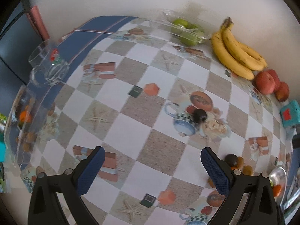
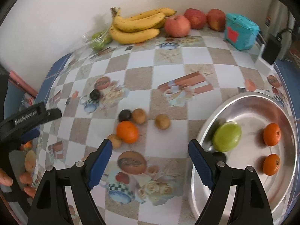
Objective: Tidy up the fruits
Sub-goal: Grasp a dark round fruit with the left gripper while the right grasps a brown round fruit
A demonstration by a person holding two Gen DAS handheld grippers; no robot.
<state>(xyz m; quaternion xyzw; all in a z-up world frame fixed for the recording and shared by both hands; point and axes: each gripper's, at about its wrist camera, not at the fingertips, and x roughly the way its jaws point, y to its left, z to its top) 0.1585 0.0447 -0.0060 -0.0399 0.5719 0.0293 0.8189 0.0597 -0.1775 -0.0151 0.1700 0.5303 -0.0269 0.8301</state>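
Room lies between the right gripper and the loose fruit: bare tablecloth, steel bowl rim beside its right finger. Both claws gape wide, empty; left gripper too. Orange and kiwis ahead, bananas by the wall.

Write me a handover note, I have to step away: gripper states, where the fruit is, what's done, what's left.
Left hand-held gripper: open, empty, over the table.
Right hand-held gripper: open, empty, between the loose fruit and the bowl.
Done: green fruit and two oranges in the bowl.
Left on the table: orange, brown fruits, dark fruits, bananas, apples, bagged green fruit.
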